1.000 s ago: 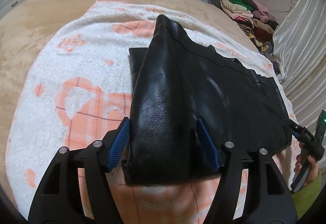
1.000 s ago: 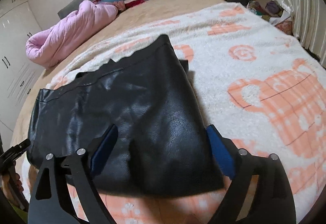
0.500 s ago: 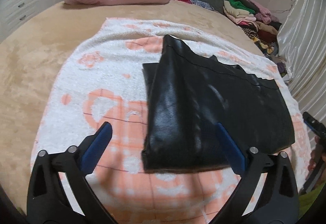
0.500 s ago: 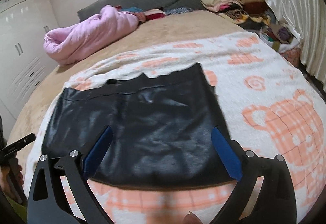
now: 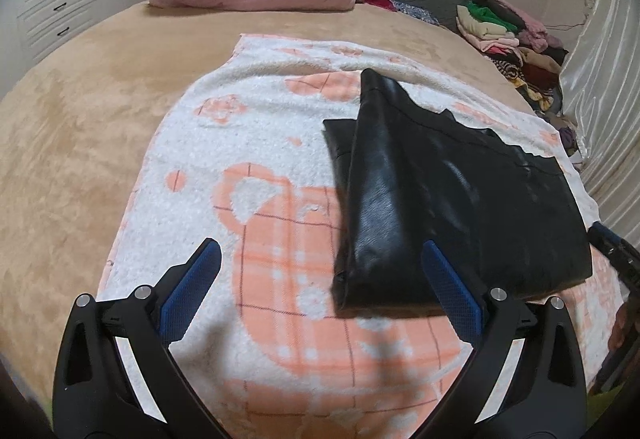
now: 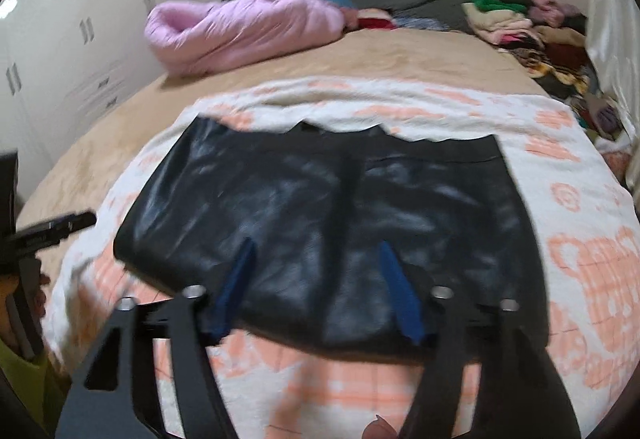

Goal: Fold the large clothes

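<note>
On the bed's blanket (image 5: 280,239) the folded black trousers (image 6: 332,215) lie crosswise ahead; my left gripper (image 5: 320,279) gapes empty; my right gripper (image 6: 316,287) is closing, empty, nearer them.

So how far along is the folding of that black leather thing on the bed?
Done: the black garment lies folded over on the towel, one edge doubled near the left claw. In hand: nothing. The left claw is wide open and empty; the right claw is closing in the air above the garment, not gripping it. Left, probably: another fold or moving it aside, then the heap of clothes.
</note>
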Tool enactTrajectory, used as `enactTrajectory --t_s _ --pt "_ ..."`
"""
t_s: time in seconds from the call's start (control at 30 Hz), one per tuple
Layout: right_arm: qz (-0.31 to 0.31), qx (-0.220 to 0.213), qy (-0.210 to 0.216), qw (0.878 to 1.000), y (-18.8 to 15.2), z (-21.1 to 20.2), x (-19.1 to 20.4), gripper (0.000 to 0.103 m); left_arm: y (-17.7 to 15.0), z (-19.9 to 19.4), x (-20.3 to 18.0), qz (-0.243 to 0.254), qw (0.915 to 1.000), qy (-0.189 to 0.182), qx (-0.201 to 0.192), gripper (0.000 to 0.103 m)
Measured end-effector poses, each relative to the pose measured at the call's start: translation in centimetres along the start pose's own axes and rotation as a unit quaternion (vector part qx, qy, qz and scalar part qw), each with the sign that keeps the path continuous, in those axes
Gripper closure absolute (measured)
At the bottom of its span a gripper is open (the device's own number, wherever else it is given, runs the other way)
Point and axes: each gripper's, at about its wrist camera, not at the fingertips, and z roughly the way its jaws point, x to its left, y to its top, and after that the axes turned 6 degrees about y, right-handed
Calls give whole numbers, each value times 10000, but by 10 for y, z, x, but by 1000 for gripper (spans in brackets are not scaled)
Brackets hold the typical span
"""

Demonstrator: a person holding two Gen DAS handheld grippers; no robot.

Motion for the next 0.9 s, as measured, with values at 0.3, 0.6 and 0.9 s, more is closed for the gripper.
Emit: enactTrajectory --t_s 0.3,0.6,0.9 --pt "-132 354 -142 9992 -12 35 27 80 -5 8 0 -37 9997 -183 168 9" --pt "65 887 -157 9959 -32 68 22 81 3 40 -41 300 9986 -282 327 9" --pt "315 869 143 9956 -38 74 10 80 12 92 -41 112 9972 -317 672 9"
